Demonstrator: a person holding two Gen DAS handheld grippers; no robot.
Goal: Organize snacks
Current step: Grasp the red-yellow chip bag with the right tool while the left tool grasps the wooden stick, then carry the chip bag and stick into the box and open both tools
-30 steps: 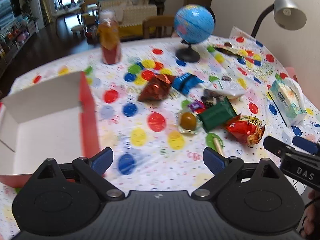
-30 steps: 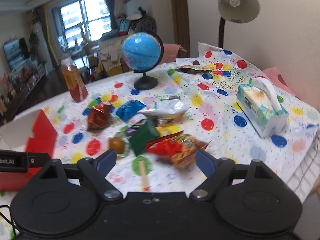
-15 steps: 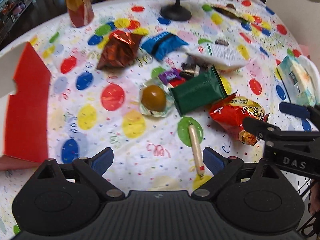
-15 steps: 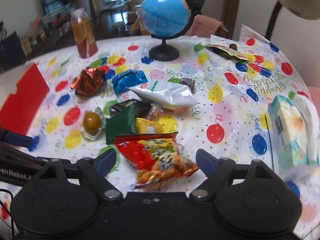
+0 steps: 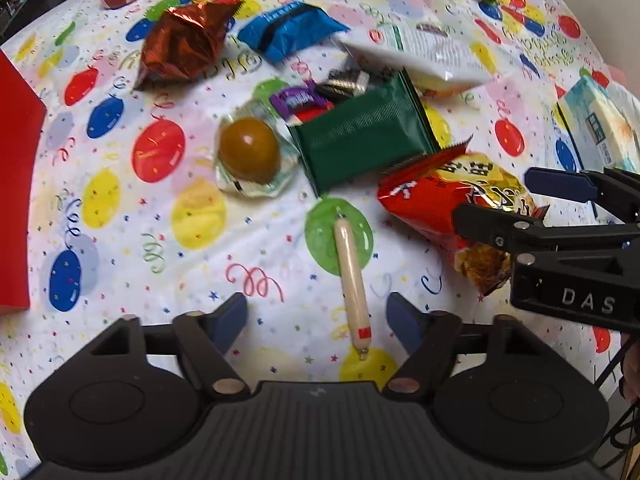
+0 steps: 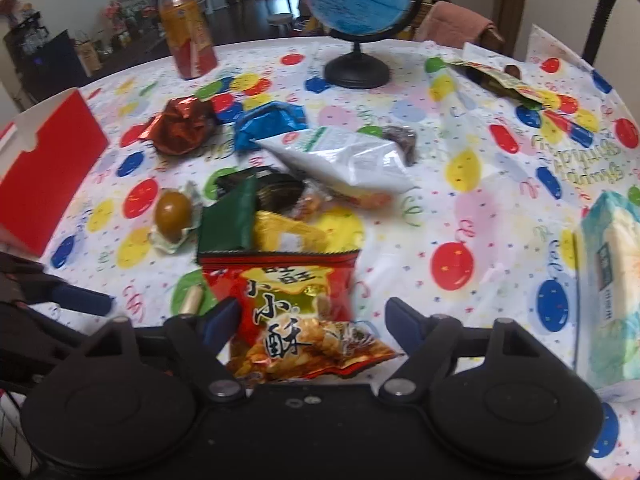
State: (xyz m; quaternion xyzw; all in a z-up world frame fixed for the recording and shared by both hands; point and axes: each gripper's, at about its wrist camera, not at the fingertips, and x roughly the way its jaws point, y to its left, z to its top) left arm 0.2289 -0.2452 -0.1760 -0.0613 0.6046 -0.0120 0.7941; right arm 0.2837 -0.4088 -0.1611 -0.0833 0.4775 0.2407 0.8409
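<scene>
Our left hand-held gripper (image 5: 316,316) has just been closing, its jaws apart around the sausage stick (image 5: 352,280) on the bench (image 5: 160,240). Our right hand-held gripper (image 6: 312,320), also closing, straddles the red snack bag (image 6: 296,312) without pressing.

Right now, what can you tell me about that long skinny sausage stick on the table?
The sausage stick is a thin, pale pinkish-beige tube in a smooth, shiny casing, with a small red band and a crimped tip at its near end. It lies flat on the balloon-print tablecloth, its far end on a green balloon. It sits apart from the other snacks. Its near end lies between the fingers of the left hand-held gripper, which do not touch it.
</scene>
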